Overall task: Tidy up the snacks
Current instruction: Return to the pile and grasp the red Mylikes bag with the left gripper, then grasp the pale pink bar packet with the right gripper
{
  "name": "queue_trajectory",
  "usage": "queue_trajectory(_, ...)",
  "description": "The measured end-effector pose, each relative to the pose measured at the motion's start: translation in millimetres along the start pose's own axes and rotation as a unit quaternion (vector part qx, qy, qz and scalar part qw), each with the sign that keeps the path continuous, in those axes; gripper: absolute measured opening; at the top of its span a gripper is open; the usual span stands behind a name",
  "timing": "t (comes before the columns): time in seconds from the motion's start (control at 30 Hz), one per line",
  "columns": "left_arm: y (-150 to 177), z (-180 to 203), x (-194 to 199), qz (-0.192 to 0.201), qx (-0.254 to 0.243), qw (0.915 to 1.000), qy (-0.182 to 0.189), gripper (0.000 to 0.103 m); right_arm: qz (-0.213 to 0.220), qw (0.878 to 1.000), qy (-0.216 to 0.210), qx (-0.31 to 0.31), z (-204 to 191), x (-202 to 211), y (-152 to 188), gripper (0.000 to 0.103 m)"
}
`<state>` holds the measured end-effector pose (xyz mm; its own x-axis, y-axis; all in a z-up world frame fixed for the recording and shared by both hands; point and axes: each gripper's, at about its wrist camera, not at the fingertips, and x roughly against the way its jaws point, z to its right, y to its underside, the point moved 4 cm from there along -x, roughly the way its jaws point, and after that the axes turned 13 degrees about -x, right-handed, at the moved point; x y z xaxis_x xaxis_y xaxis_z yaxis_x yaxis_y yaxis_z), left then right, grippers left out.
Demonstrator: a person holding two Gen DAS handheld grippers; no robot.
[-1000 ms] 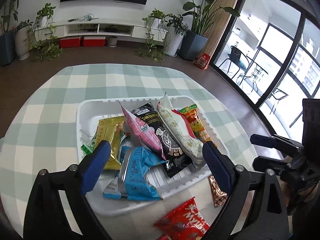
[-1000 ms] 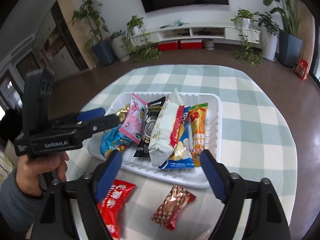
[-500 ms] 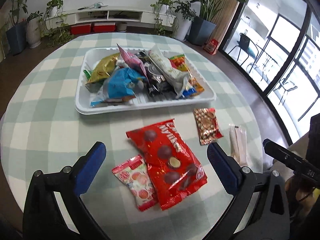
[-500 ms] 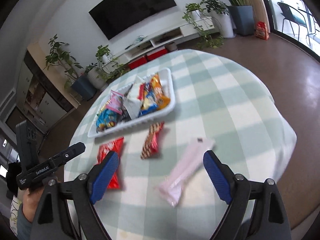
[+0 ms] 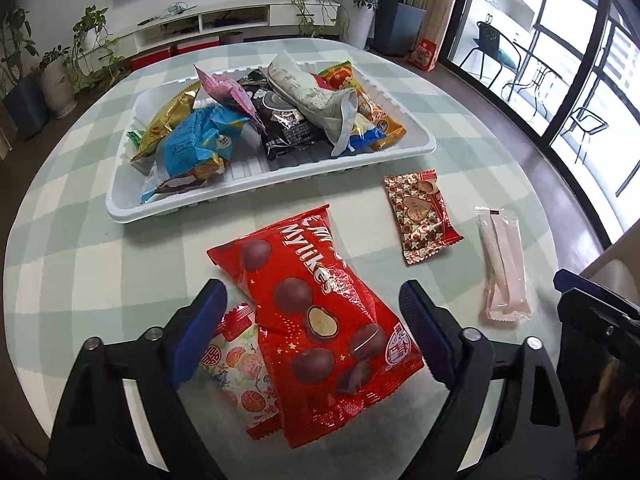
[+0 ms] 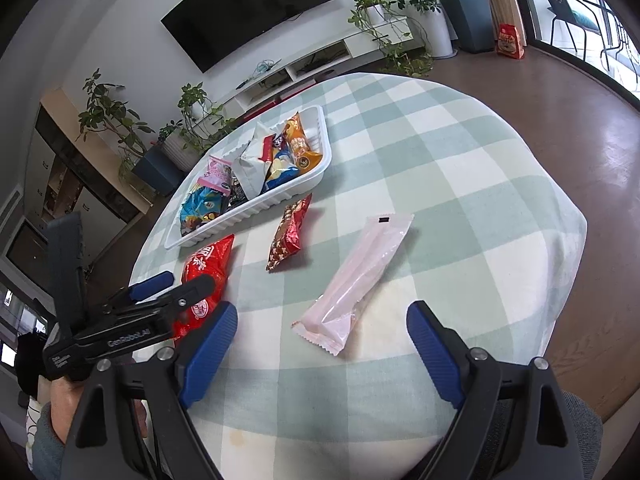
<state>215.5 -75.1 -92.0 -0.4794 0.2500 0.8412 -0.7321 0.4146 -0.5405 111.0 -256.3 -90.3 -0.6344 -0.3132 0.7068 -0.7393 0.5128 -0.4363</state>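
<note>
Left hand-held gripper point(image 5: 314, 322) tilted downward, jaws closing astride red bag point(image 5: 320, 312).

Bright window daylight, sharp, fisheye-warped edges.

So the surface point(image 5: 80, 248) is round with a pale green-and-white check cloth. White tray point(image 5: 132, 212) full of snack packs sits up around 12 o'clock. Loose on the cloth: big red chocolate-ball bag point(image 5: 320, 316) at about 6, lying partly over a small floral packet point(image 5: 240, 372) at 7, red-gold wrapper point(image 5: 420, 216) at 3, pink stick pack point(image 5: 506, 268) further out at 4.
</note>
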Motion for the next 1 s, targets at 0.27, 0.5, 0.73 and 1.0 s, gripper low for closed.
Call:
queue_trajectory(0.27,0.2,1.9,-10.9,-0.004,-0.019,0.9998,0.009,0.062,-0.013,1.000,0.003,-0.010,6.0,-4.0,2.4,0.089)
queue_trajectory(0.5,1.1,-2.6,-10.8,-0.009,-0.044,0.9989,0.012,0.038,-0.021,1.000,0.012,-0.005,4.3,-6.6,5.8,0.089)
queue_trajectory(0.73,3.2,-8.4,0.4,0.005,-0.049,0.9987,0.015,0.035,-0.028,0.999,0.019,-0.016,7.0,-9.6,7.4,0.089)
queue_trajectory(1.0,14.1,-15.3,28.1,0.043,-0.021,0.9979,0.044,0.035,-0.026,0.999,0.039,-0.020,7.9,-18.5,1.2,0.086)
